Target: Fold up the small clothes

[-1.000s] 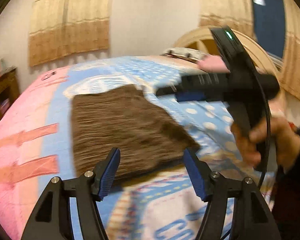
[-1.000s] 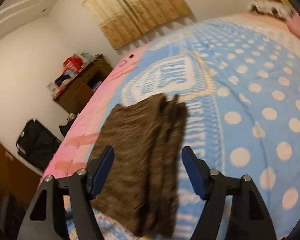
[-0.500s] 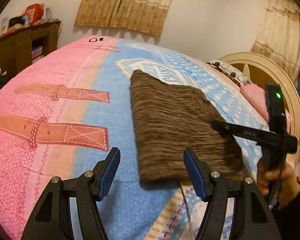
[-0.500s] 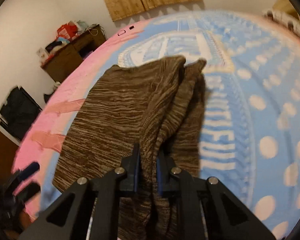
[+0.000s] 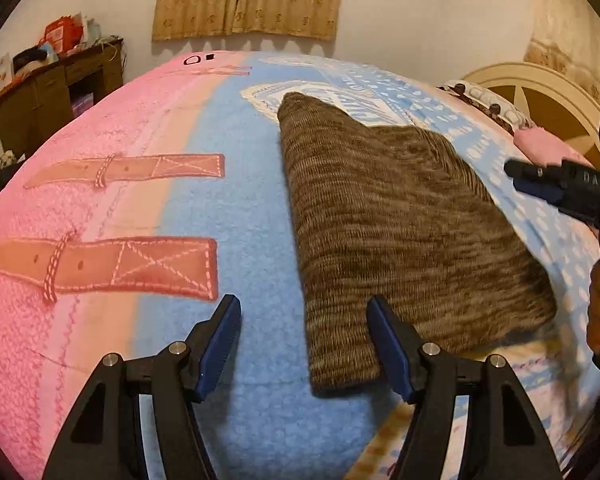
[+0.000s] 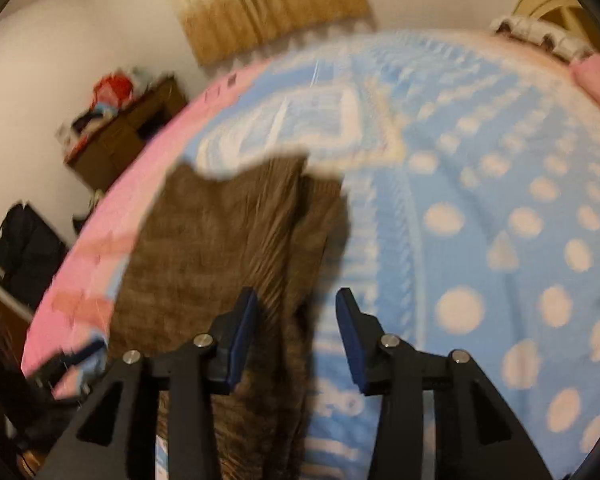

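My left hand-held gripper (image 5: 302,344) hangs over the bed (image 5: 236,248) with its jaws well apart and nothing pinched; between the blue pads I see mostly blue blanket, and the near left corner of the brown knit garment (image 5: 396,236) lies just ahead of the right pad, partly behind it. The garment lies flat on the blanket, ahead and to the right of this gripper, as a compact shape with a straight left edge and a doubled look at the far end, so I judge at least one fold is already in. Further right, at the edge of that view, my right hand-held gripper (image 5: 518,174) hovers just past the garment's right side, apart from the cloth. From its own camera, the right hand-held gripper (image 6: 296,332) has its jaws opening, and the pads do not press on anything; a ridge of the brown knit garment (image 6: 228,240) runs up between them and to the left, with polka-dot blanket to the right. That view is blurred, so I cannot tell how tidy the layers are. As I read it, the right side has just been laid down and let go. What seems left is one more fold to make it smaller, perhaps starting from the near corner by my left gripper, then smoothing.
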Demonstrator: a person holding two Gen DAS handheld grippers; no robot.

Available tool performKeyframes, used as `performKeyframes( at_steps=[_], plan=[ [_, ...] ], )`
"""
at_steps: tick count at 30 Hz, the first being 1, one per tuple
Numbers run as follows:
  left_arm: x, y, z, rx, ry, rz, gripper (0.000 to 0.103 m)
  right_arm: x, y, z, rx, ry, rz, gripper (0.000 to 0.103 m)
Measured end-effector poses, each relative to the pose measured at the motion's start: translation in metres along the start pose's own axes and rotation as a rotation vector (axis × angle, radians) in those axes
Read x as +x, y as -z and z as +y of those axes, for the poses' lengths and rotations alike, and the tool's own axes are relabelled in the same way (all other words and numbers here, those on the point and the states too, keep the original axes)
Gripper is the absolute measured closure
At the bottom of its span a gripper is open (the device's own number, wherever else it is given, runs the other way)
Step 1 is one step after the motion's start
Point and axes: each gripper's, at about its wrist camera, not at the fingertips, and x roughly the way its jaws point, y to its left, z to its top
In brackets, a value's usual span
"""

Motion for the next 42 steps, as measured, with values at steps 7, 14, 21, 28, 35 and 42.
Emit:
performKeyframes(
  at_steps=[7,14,21,28,35,42],
  plan=[
    [-0.002,-0.033,-0.017,0.020,0.002,-0.102,0.036,0.028,-0.053,0.030,-0.100,-0.001,-0.060,0.075],
    [0.040,-0.026,-0.008,-0.089,-0.002,-0.009,0.019,0.116,-0.061,0.028,-0.191,0.128,0.094,0.099],
    [0.029,-0.028,-0.012,-0.040,-0.044,0.034,0.019,0.098,-0.061,0.010,-0.090,0.188,0.026,0.101],
    [0.020,-0.022,-0.018,0.002,-0.105,0.040,0.019,0.016,-0.011,0.037,-0.116,0.141,-0.070,0.087],
    [0.014,-0.012,-0.024,0.071,-0.158,0.080,0.019,0.015,0.040,0.052,-0.133,0.140,0.009,0.053],
    [-0.002,-0.006,-0.026,0.091,-0.184,0.083,0.019,-0.001,0.061,0.041,-0.031,0.175,0.016,0.053]
  ],
)
